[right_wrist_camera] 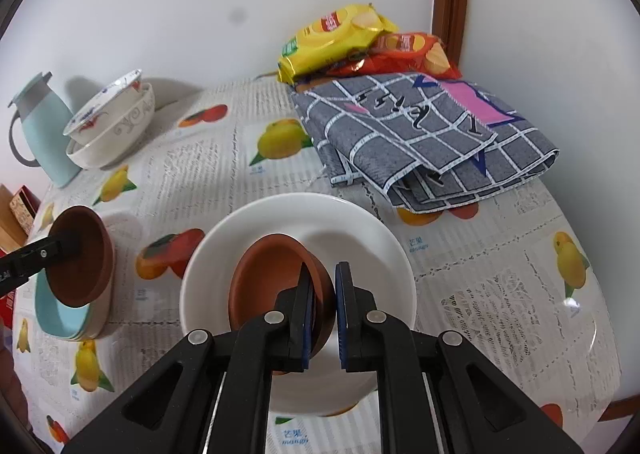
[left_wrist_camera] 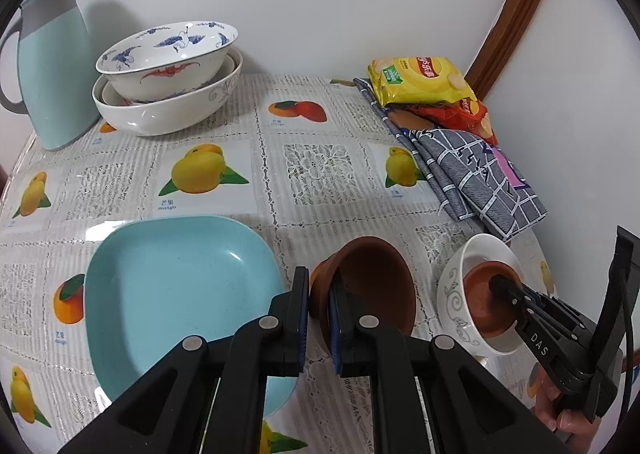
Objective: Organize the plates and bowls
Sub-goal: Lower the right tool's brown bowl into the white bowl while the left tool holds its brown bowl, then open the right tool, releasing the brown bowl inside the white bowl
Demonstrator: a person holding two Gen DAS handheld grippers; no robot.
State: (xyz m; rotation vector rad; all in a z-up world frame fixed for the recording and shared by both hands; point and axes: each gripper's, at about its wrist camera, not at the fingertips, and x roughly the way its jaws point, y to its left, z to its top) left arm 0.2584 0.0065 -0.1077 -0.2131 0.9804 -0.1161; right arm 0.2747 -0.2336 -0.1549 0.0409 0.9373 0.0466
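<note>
Two small brown clay bowls in play. L gripper (left_wrist_camera: 319,328) has one brown bowl (left_wrist_camera: 362,286) pinched by its rim wall, one finger inside, one outside, bowl tilted on edge just right of the light-blue square plate (left_wrist_camera: 176,294); I can't tell if it's touching the cloth. R gripper (right_wrist_camera: 324,318) is clamped the same way on the other brown bowl (right_wrist_camera: 276,286), which sits tipped inside the white bowl (right_wrist_camera: 300,286) w/ grey scroll pattern.

Handling, my read: these look like unglazed earthenware, stiff, light enough for a rim pinch, matte so pads shd bite ok. Brittle tho, chips if knocked against the white bowl's wall. A rim grip lets the bowl swing, so I'd go slow and set it down flat.

Further out: nested stack at the back, blue crane-print bowl (left_wrist_camera: 168,53) in a big white one (left_wrist_camera: 168,109), beside the pale-blue thermos jug (left_wrist_camera: 52,65). Folded grey check cloth (right_wrist_camera: 424,133) and snack packets (right_wrist_camera: 340,37) far right, fruit-print tablecloth (left_wrist_camera: 280,157) under it all.
</note>
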